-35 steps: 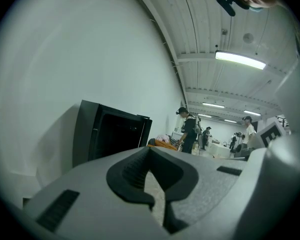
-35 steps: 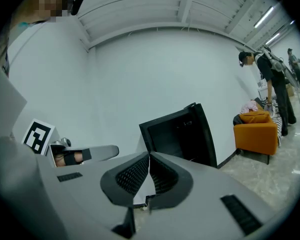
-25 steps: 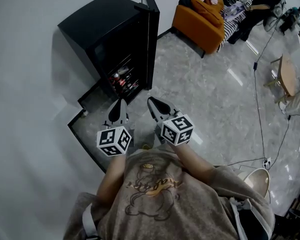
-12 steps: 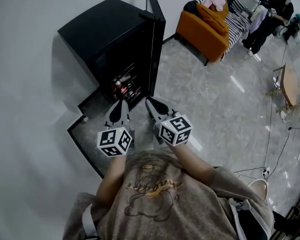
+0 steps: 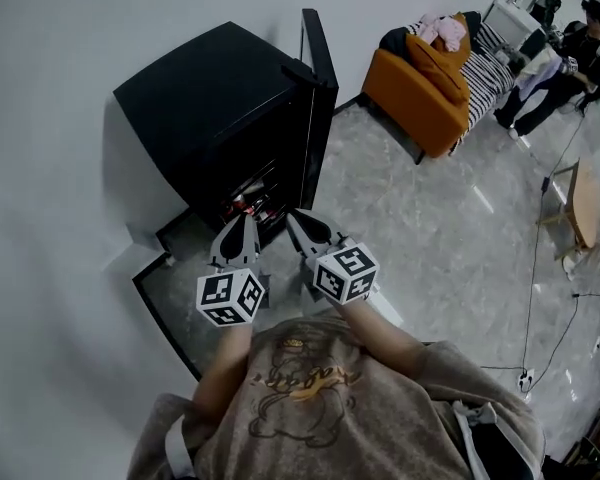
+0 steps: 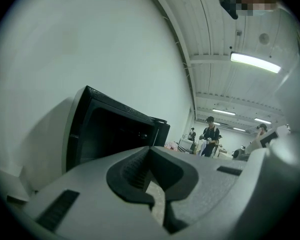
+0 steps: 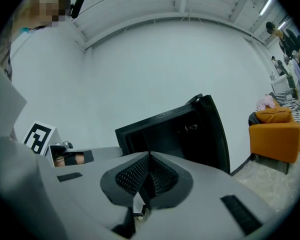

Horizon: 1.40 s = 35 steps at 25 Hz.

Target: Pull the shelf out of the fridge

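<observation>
Black mini fridge stands open. Left gripper, jaws pressed together and empty, is short of it. The loaded shelf sits low inside. Right gripper, jaws likewise closed, is near the door. Risk: closed jaws cannot hook the shelf, and a jerky pull would spill its contents.

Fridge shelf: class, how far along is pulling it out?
Done: the fridge door stands open. In hand: left gripper and right gripper, both shut and empty, point at the fridge, short of it. Left: grip the shelf, still inside, and pull.
</observation>
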Each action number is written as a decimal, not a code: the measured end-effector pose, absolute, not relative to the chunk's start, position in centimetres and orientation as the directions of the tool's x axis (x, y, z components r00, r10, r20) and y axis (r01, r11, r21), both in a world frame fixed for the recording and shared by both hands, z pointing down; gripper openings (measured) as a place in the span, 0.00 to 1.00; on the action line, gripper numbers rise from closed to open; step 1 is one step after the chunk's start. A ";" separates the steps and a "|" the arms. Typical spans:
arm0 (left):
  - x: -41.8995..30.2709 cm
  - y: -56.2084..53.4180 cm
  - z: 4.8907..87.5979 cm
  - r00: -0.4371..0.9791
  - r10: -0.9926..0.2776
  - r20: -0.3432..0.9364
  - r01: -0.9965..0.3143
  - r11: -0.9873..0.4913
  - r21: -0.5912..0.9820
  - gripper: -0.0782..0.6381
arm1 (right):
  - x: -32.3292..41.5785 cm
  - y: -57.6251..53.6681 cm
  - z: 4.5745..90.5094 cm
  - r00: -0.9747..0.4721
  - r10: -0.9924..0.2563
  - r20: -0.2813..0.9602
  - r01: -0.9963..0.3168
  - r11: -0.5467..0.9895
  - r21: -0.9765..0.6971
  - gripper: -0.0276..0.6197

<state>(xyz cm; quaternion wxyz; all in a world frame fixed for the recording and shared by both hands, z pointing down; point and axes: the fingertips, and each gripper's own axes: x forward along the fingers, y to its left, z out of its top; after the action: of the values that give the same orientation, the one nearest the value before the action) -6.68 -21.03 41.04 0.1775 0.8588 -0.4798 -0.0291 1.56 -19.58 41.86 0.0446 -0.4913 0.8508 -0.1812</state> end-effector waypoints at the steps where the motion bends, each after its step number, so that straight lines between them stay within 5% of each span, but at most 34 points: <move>1: -6.5 -21.6 40.9 0.532 -0.839 0.116 -0.816 -0.471 0.335 0.12 | 1.8 -20.3 41.8 -0.519 -0.849 0.099 -0.815 0.457 -0.355 0.08; 17: -5.0 -28.4 44.4 0.516 -0.857 0.005 -0.707 -0.422 0.567 0.12 | 2.5 -29.1 44.5 -0.619 -0.785 -0.034 -0.648 0.535 -0.542 0.08; 35: -6.2 -33.7 54.2 0.369 -0.929 -0.014 -0.551 -0.231 0.802 0.12 | 2.8 -34.4 56.6 -0.623 -0.782 0.033 -0.546 0.403 -0.734 0.08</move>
<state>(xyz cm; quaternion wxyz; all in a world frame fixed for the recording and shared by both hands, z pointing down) -6.19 -33.73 54.18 0.3674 0.7413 -0.4993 -0.2572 2.77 -34.41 56.64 0.1603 -0.4038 0.8222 -0.3678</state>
